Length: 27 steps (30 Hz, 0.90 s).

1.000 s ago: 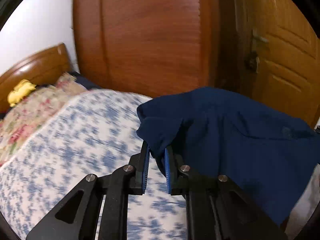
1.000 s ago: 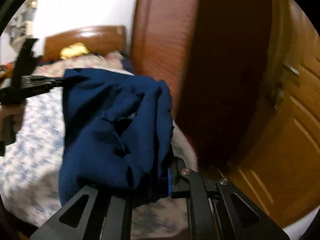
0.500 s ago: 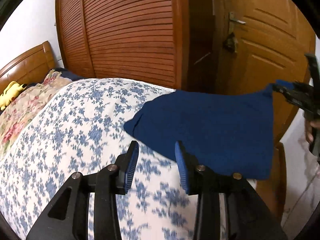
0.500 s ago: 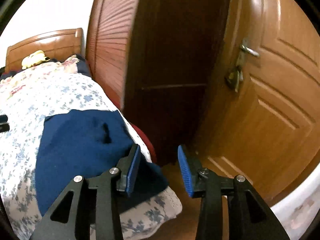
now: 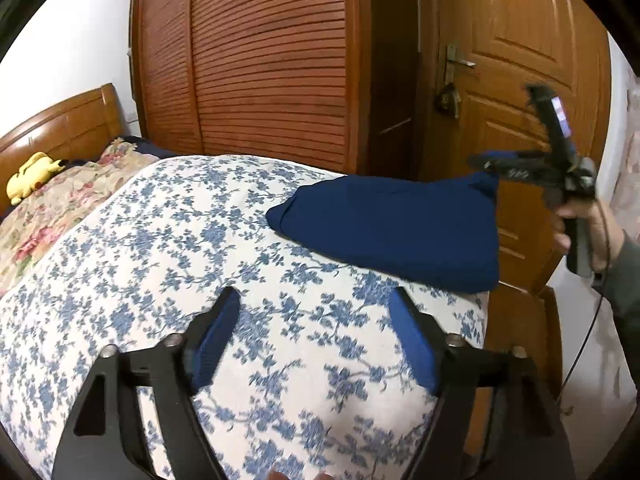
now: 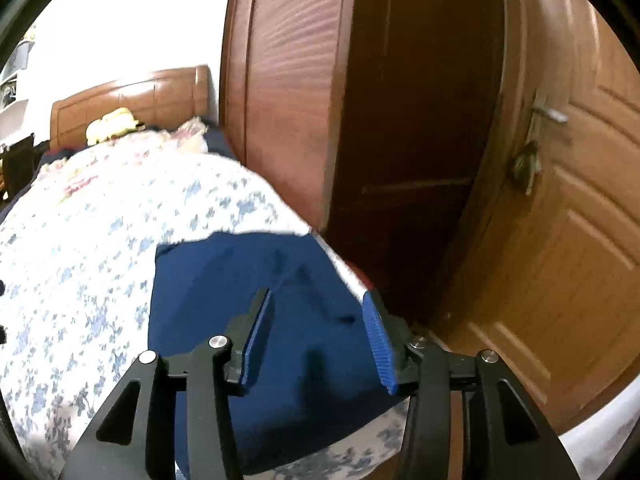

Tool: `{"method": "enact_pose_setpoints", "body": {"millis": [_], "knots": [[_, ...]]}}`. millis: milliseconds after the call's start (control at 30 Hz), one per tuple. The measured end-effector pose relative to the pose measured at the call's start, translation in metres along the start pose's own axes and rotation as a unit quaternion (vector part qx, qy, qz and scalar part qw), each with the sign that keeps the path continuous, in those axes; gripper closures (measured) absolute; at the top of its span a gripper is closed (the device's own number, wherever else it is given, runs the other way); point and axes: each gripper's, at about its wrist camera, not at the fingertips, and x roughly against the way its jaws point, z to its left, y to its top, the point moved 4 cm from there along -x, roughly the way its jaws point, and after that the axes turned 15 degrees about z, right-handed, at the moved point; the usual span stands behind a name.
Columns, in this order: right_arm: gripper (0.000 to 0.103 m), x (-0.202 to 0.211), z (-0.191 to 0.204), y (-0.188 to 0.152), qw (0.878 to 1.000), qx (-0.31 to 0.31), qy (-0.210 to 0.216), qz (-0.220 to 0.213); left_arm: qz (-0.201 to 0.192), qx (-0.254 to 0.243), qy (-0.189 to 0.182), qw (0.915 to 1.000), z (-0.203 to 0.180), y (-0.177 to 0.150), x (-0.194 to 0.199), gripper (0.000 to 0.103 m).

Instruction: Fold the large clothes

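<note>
Folded dark navy blue cloth garment [image 5: 392,232] lies flat on the blue-and-white floral bedspread [image 5: 168,248], at the bed's foot-end corner nearest the brown louvred wooden wardrobe [image 5: 256,60]. In the right wrist view its near edge [image 6: 280,360] runs close along the foot edge of the bed and one side close to the wardrobe-side edge. The bedspread towards the wooden headboard [image 5: 60,124] is bare and open; a narrow gap separates bed from wardrobe and the panelled wooden door [image 5: 520,80].

Left gripper [image 5: 314,312]: tilted downward over bare bedspread, well apart from the garment, jaws wide, just been opening, nothing between them.

Right gripper [image 6: 316,300]: above the garment's foot-end part, pointing down along it; jaws partly spread, just been opening, cloth visible below the gap, pads not pressing on it. In the left wrist view it sits above the garment's far corner, handle held by a hand [image 5: 580,228] in a grey sleeve; whether the tips touch cloth there cannot be told (blur).

Yellow plush toy [image 5: 32,176] and floral pillow [image 5: 72,184] near the headboard. Right wrist view blurred.
</note>
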Motion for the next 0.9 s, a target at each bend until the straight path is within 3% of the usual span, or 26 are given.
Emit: {"method": "enact_pose_setpoints", "body": {"millis": [200, 300, 533, 667, 900], "knots": [[0.055, -0.077, -0.031, -0.025, 0.995, -0.019, -0.012, 0.102, 0.0, 0.02, -0.006, 0.9998, 0.013, -0.025, 0.02, 0.023], [0.054, -0.088, -0.043, -0.033, 0.995, -0.026, -0.002, 0.101, -0.001, 0.031, 0.006, 0.9995, 0.022, -0.038, 0.03, 0.023], [0.054, -0.048, -0.033, -0.026, 0.995, -0.024, -0.031, 0.088, -0.011, 0.066, 0.033, 0.9972, 0.05, -0.063, 0.061, 0.023], [0.052, -0.012, 0.0, -0.028, 0.998, -0.014, -0.008, 0.059, -0.019, 0.082, 0.06, 0.9946, 0.065, -0.081, 0.085, 0.023], [0.03, 0.029, 0.087, -0.048, 0.995, 0.044, 0.079, 0.034, -0.025, 0.122, 0.095, 0.9877, 0.092, -0.118, 0.122, 0.023]]}}
